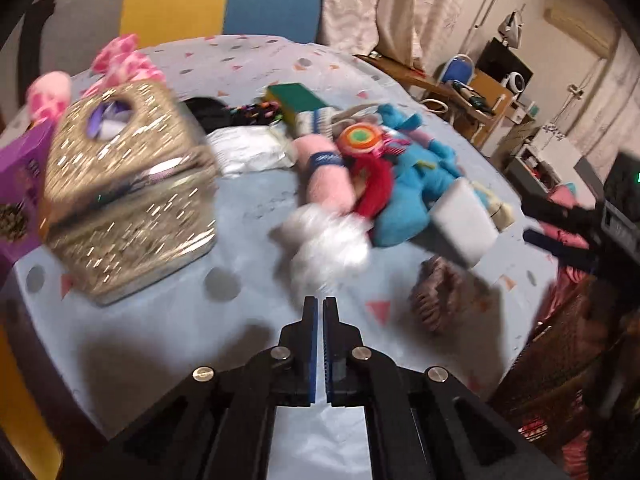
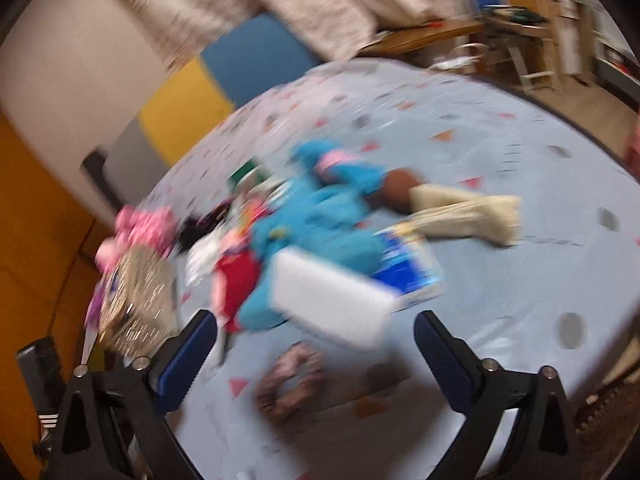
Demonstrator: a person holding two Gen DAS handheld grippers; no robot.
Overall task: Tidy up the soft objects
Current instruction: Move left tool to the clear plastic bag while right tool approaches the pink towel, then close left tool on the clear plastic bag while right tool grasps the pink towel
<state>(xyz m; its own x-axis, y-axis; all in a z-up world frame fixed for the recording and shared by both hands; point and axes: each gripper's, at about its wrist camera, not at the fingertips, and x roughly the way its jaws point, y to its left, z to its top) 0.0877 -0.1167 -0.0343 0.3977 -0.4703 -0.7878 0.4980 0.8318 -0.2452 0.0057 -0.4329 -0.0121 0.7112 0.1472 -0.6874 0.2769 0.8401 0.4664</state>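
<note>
On the pale blue bedsheet [image 1: 248,200] with its scattered triangles and dots, the soft things lie heaped near the middle: a blue plush toy [image 1: 416,184] with a red part against it, a pink rolled cloth [image 1: 324,176] beside that, and a white fluffy piece [image 1: 328,244] at the near edge of the heap. The left gripper [image 1: 320,308] is pressed together with nothing between its pads, low over bare sheet just short of the white fluff. The right gripper [image 2: 316,320] is spread wide, empty, and a white block [image 2: 328,296] (blurred, so its kind is unclear) sits between its fingers and the blue plush. A glittery gold box [image 1: 128,192] stands to the left, well apart from the heap, with a pink spotted plush [image 1: 120,60] behind it. A brownish scrunchie [image 1: 440,300] lies alone on the sheet near both grippers.
</note>
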